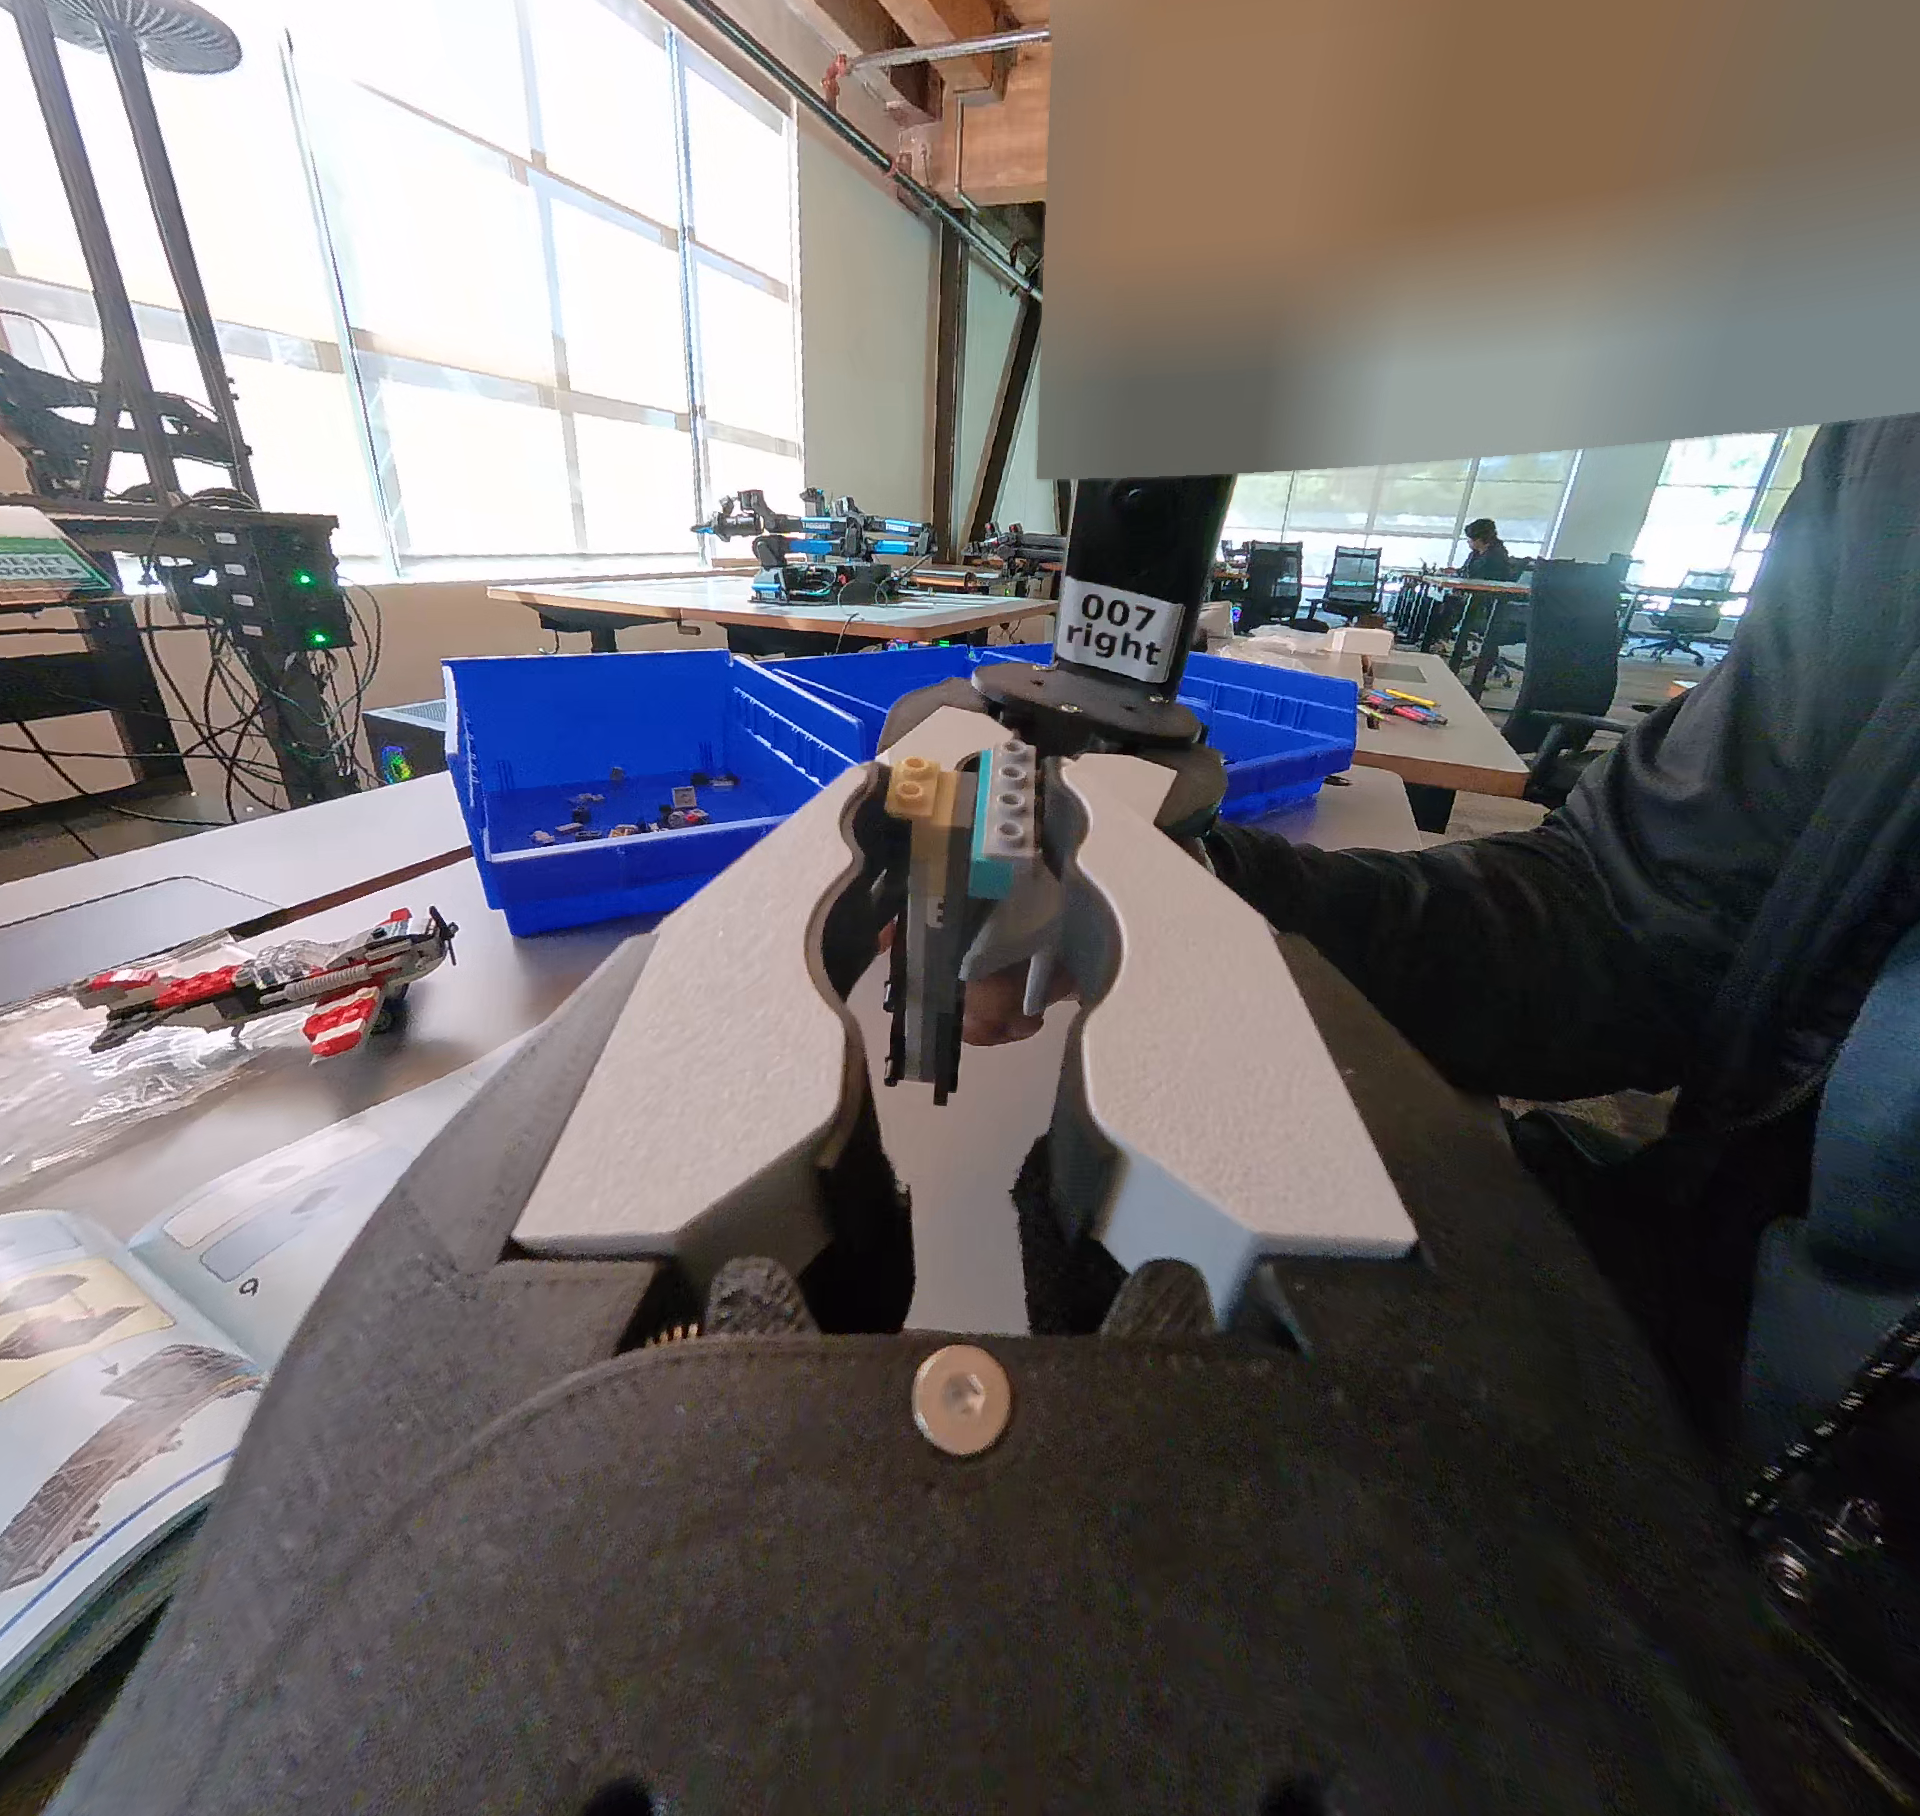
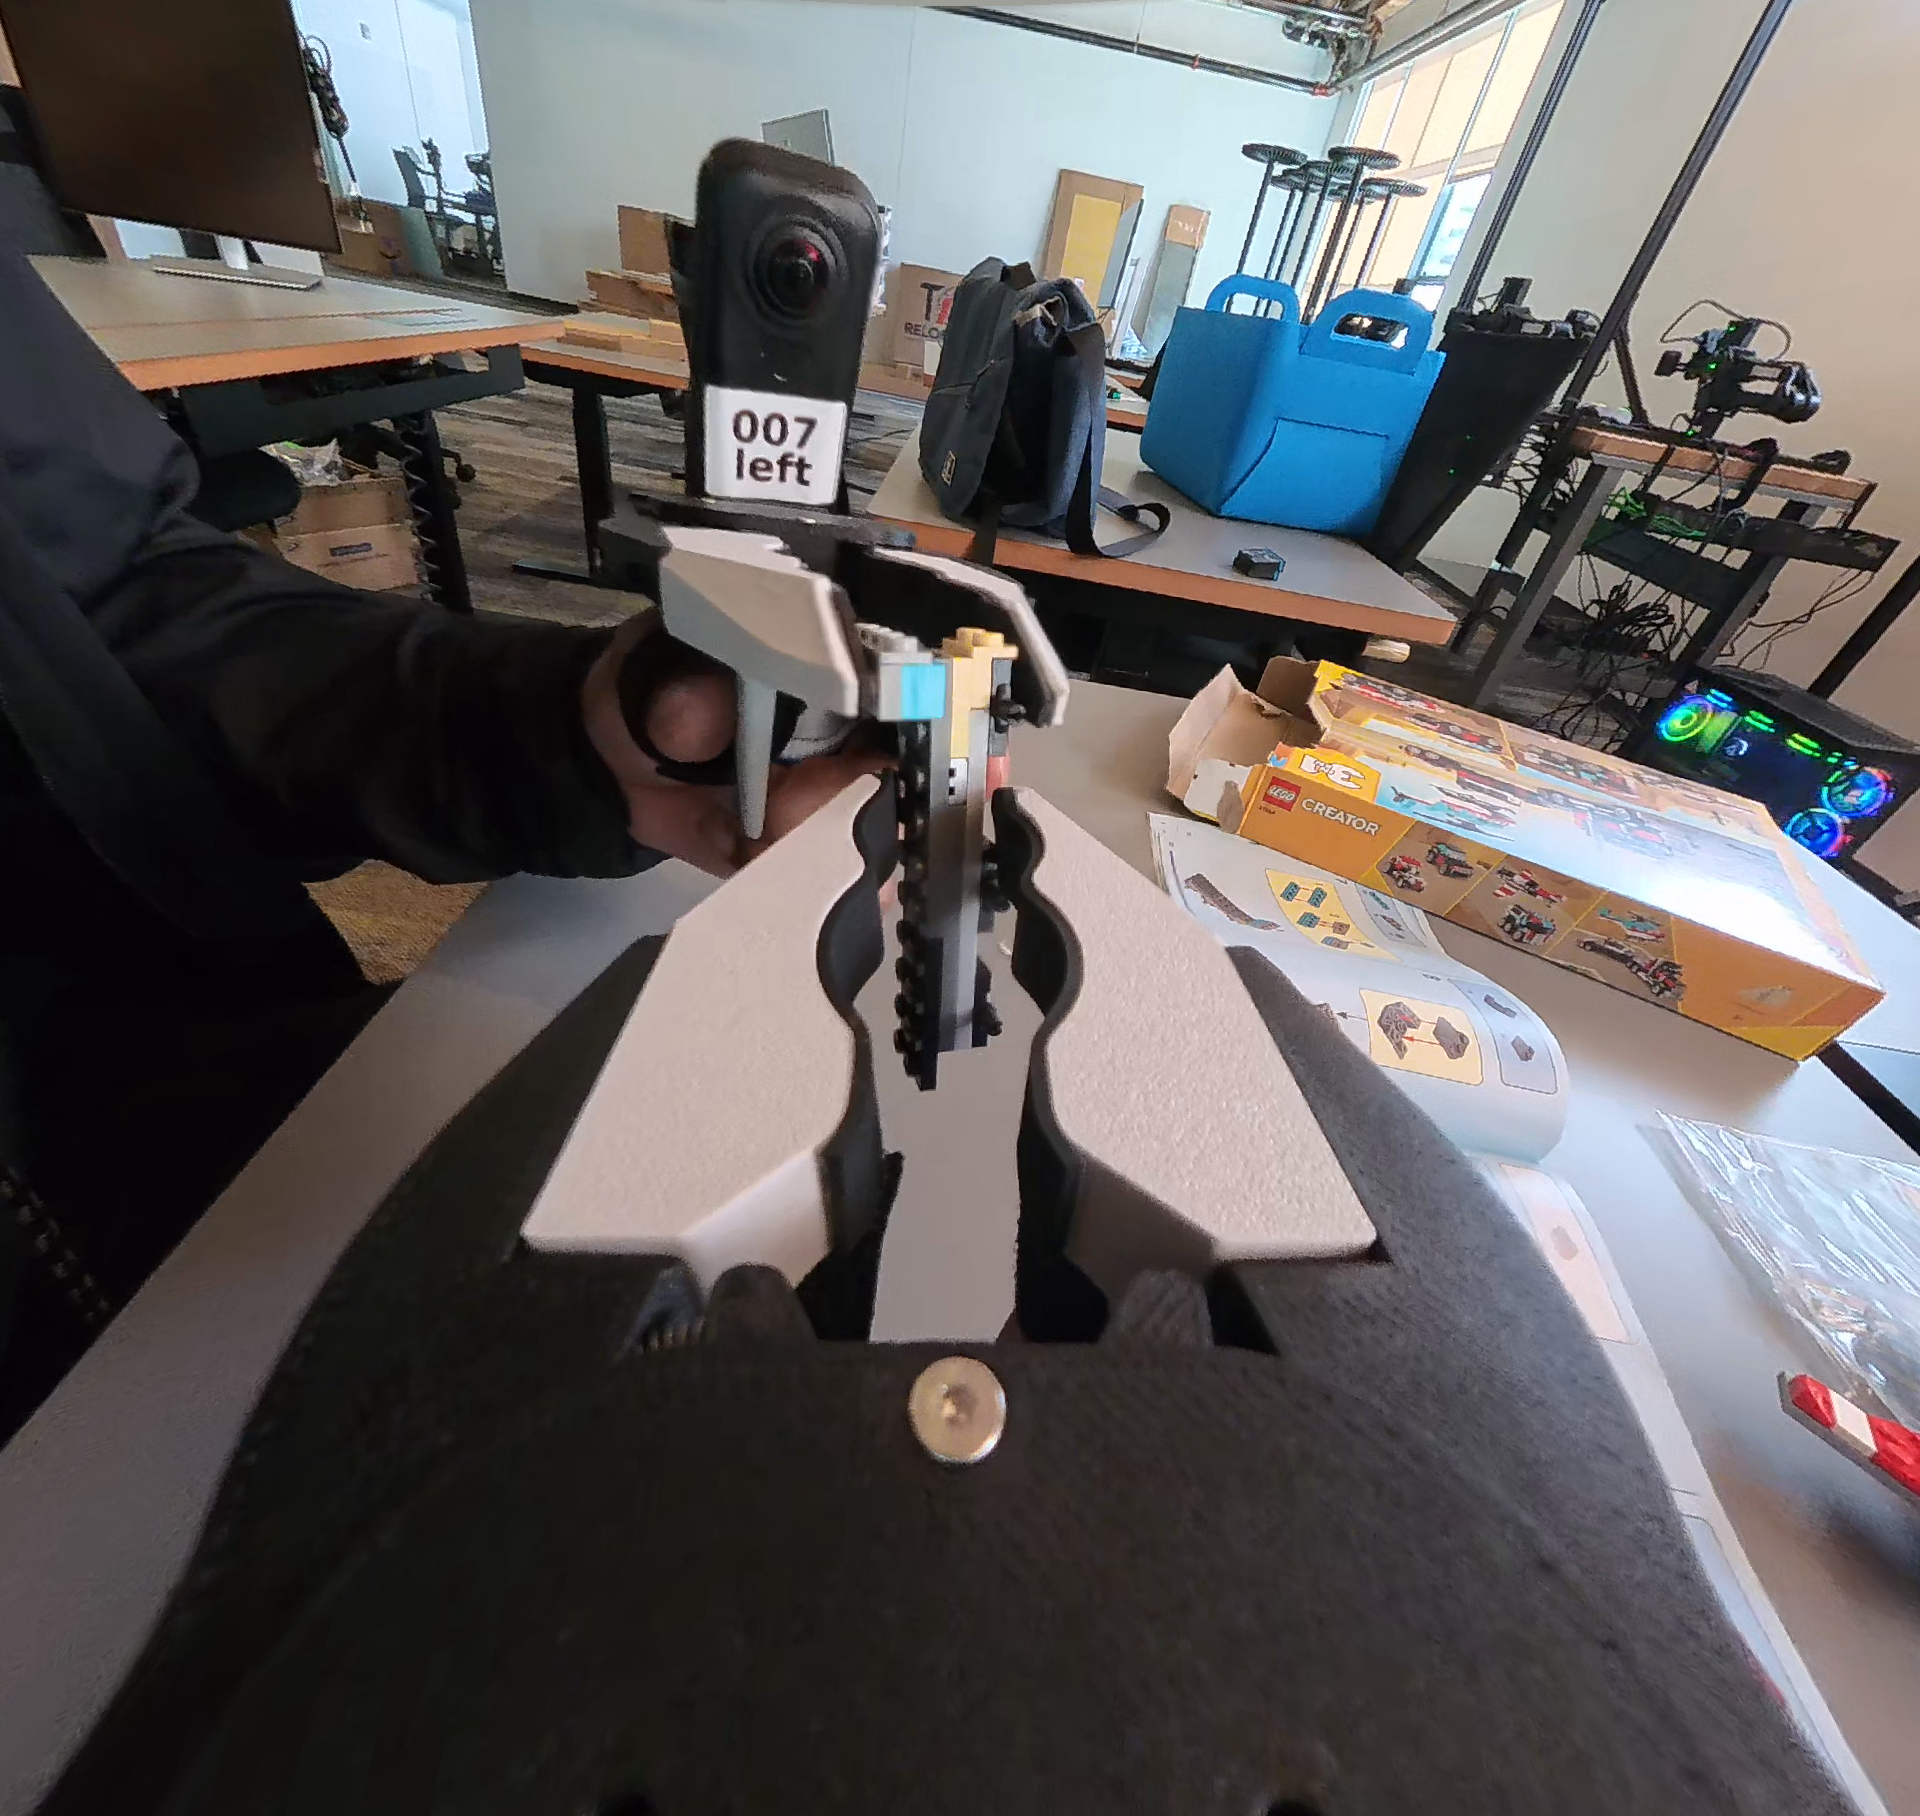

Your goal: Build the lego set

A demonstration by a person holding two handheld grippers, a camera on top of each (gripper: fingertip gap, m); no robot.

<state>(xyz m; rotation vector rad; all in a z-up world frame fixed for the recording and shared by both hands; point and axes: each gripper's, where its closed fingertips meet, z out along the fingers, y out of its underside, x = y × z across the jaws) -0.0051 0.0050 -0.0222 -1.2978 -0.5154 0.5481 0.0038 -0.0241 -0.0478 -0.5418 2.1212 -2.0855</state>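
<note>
In the left wrist view, the left gripper (image 1: 966,821) is closed on the near end of a narrow lego build (image 1: 940,925) of grey, black, tan and teal bricks, held in the air above the table (image 1: 343,831); the right gripper (image 1: 1013,779) comes in from twelve o'clock and its jaws close on the same build from the far side. At about nine o'clock a finished red and white lego plane (image 1: 275,982) rests on clear plastic, at ten o'clock an open blue bin (image 1: 623,727) holds a few loose small parts, and at eight o'clock lies the open instruction booklet (image 1: 114,1351). In the right wrist view, the right gripper (image 2: 945,831) is clamped on the long black and grey stretch of the lego build (image 2: 940,893), while the left gripper (image 2: 935,665) pinches its tan and teal top at twelve o'clock. At three o'clock sit the lego box (image 2: 1558,852) and the instruction booklet (image 2: 1382,997). The step in hand looks like pressing parts of the build together or re-gripping it between the two tools. The next move likely calls for a firm, straight squeeze with both grips steady, so the thin stack neither twists nor snaps apart.
</note>
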